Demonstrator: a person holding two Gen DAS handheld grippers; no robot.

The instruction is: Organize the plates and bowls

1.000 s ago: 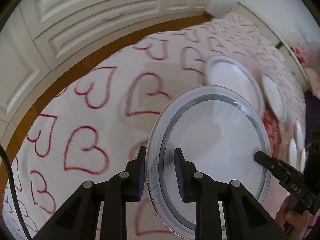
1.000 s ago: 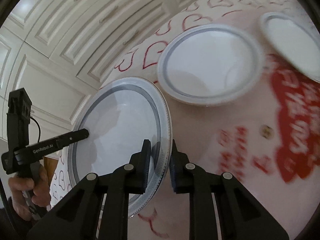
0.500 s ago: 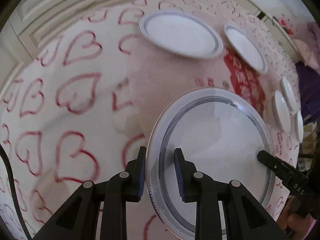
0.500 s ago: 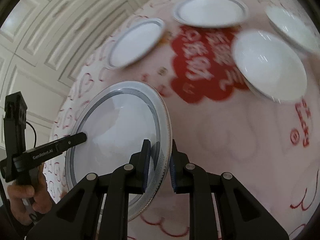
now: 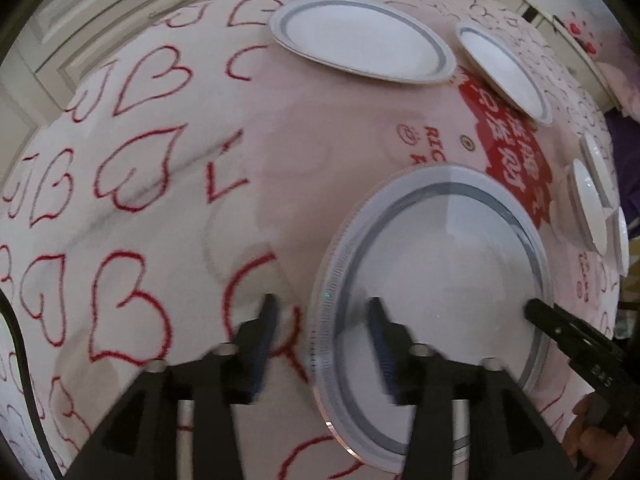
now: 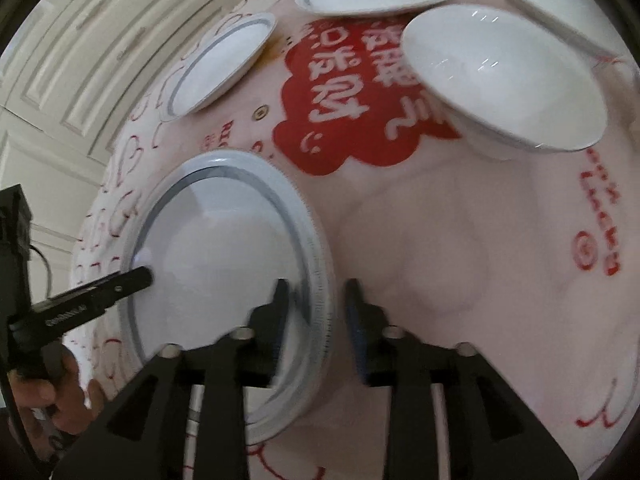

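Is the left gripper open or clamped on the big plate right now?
Open. The left gripper has its fingers spread wide on either side of the big plate rim, with visible gaps.

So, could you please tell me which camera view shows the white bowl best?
The right wrist view: the white bowl appears large, its whole rim and inside visible. The left wrist view shows it only small and edge-on at the right margin.

A large white plate with a grey ring [image 5: 440, 256] lies flat near the heart-print cloth's [image 5: 132, 184] near edge.
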